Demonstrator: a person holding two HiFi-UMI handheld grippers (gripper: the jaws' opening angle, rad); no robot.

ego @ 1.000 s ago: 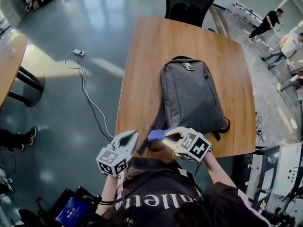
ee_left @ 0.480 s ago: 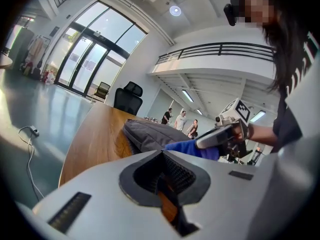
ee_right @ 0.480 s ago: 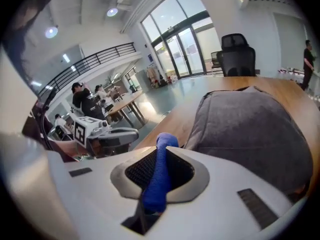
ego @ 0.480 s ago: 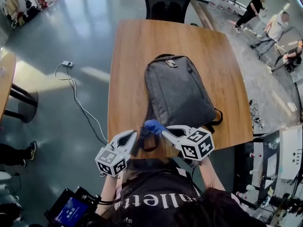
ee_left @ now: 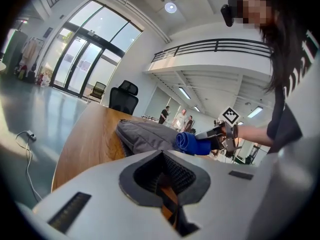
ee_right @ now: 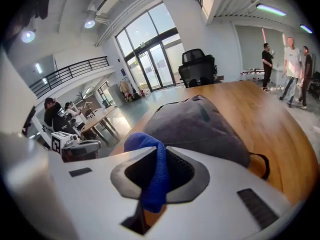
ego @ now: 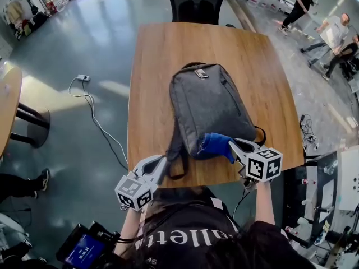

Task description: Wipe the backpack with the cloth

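Sideways along the near end of the bag goes my right gripper (ego: 233, 146) (ee_right: 155, 184) since half a second ago, while my left gripper (ego: 159, 161) (ee_left: 167, 184) stays low at the near edge of the brown wooden table (ego: 151, 94), jaws pressed together on nothing. My right jaws pinch a fold of the soft blue cloth (ego: 215, 145) (ee_right: 152, 169). It looks light and limp, so I judge a bunched grip best. Its free wad rests on the grey woven-fabric backpack (ego: 207, 108), which lies flat mid-table, looks soft-sided and may slide unless braced by its near end.
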